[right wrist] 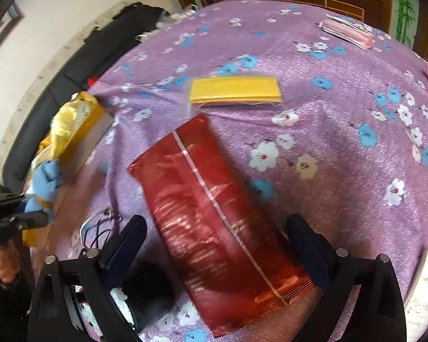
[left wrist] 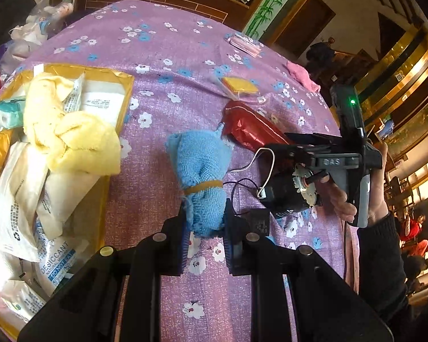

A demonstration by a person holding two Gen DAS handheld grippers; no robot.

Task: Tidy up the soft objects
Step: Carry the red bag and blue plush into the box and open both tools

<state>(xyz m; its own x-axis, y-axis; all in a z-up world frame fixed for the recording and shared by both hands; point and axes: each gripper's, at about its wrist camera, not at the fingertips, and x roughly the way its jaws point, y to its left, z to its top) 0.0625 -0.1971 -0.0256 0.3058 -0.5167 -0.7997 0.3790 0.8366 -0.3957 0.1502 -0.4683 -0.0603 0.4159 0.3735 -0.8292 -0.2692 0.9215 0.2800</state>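
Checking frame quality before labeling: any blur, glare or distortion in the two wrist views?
Left wrist: mostly sharp, the blue towel in the left gripper crisp; heavy fisheye bending at the edges; bright window glare at right. Right wrist: motion blur, the red foil pack smeared with specular streaks, the right gripper casting a dark shadow lower left.

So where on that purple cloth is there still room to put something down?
Bare purple cloth lies right of the red packet, and more beyond the yellow pack toward the pink masks. The gold tray is crowded, heaped with a yellow towel and sachets.
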